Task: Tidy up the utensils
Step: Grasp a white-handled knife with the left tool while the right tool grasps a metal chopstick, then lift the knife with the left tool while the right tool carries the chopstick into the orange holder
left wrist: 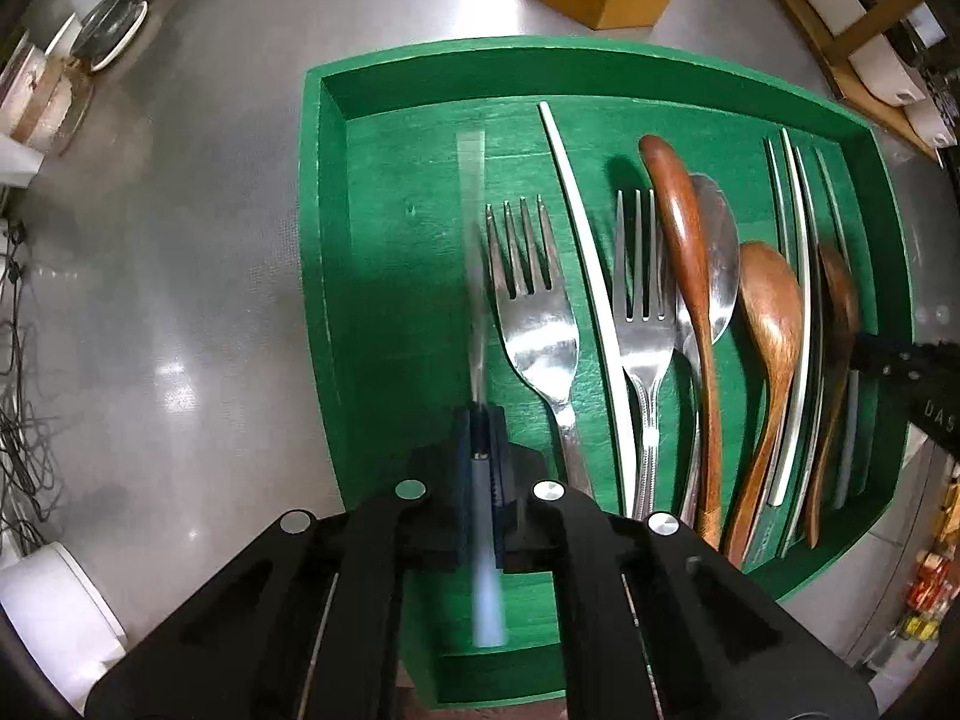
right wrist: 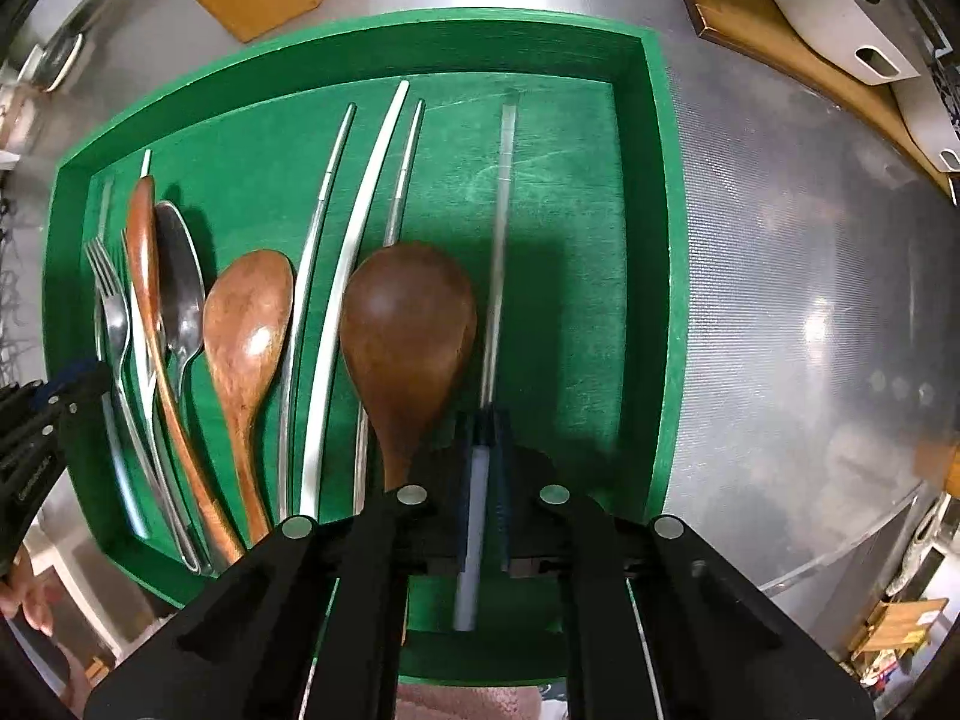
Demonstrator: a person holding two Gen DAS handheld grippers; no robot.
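left tongs (left wrist: 480, 420): black frame | blue pads | silver round screws; right tongs (right wrist: 485, 420): same build

forks (left wrist: 534, 312), spoons (left wrist: 774, 324) and chopsticks (right wrist: 396, 180) lie side by side in the tray (left wrist: 324, 276).

Utensils (left wrist: 636, 312) lengthwise in green tray (left wrist: 384, 96)

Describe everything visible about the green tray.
The green tray is a shallow, roughly square box, apparently painted wood with grain showing on its floor. Raised walls run round it, and it sits flat on a brushed metal counter. White divider strips split its floor into lanes holding metal forks, a metal spoon and wooden spoons. Both grippers hover over its near edge.
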